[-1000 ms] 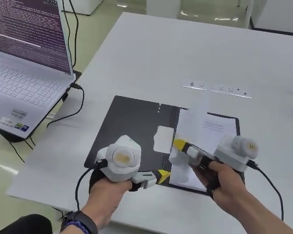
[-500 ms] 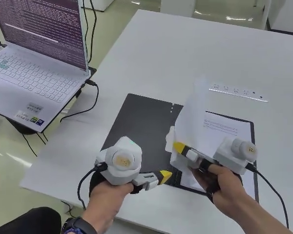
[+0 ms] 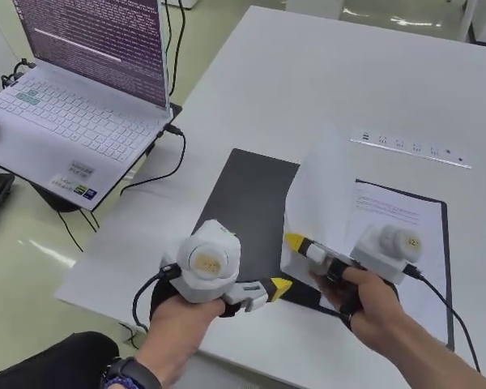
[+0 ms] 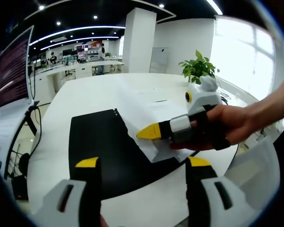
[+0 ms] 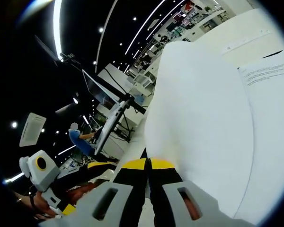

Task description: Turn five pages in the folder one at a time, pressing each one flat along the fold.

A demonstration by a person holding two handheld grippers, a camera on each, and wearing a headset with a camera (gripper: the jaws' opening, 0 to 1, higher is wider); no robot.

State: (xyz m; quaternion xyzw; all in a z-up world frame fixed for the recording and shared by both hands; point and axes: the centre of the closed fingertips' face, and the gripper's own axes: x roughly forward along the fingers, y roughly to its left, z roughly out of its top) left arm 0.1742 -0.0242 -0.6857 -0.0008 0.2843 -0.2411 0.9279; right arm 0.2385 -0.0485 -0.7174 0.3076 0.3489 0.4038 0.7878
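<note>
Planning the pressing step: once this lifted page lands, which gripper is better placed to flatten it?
Probably left. The left gripper is open and free at the near edge of the folder; the right gripper is shut on the lifted page.

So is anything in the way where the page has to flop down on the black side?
Nothing visible lies on the black cover. The right gripper holds the page up. The open left gripper hovers at the cover's near edge, maybe close to the landing spot.
</note>
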